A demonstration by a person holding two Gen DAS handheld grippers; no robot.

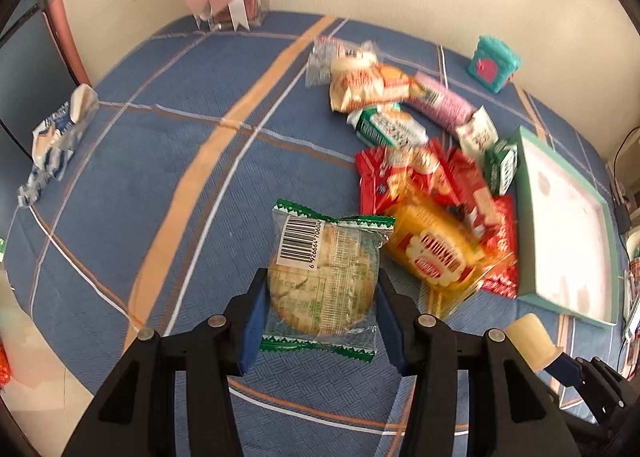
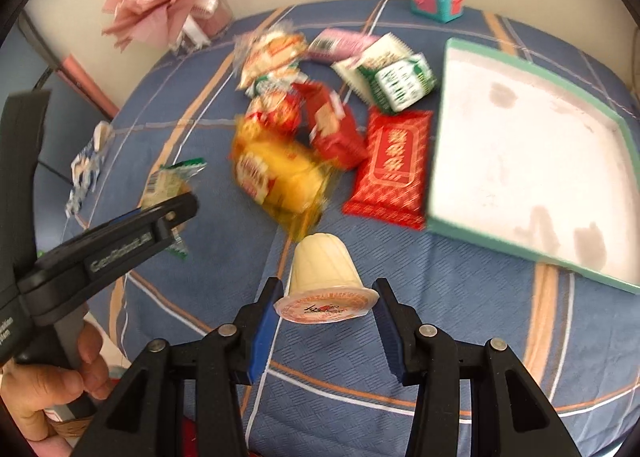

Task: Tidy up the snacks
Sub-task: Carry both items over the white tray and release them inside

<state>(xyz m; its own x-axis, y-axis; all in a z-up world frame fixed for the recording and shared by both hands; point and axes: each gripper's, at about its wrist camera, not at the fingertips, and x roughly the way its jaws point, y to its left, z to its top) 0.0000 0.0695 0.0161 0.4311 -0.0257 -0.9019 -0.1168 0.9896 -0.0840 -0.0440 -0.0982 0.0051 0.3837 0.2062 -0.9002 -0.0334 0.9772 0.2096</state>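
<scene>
Left tool point(image 1: 320, 297) is clamped on a cracker packet point(image 1: 324, 281) with green-edged wrapper, held above the blue plaid worktop point(image 1: 160, 177). Right tool point(image 2: 326, 317) is clamped on a pudding cup point(image 2: 324, 281) by its lid rim, cup tipped on its side with the base pointing forward. The rest of the snack pile point(image 2: 320, 117) lies mid-worktop, just left of the white tray point(image 2: 532, 161) with a green rim; a yellow packet point(image 1: 436, 249) sits nearest the cracker packet.
</scene>
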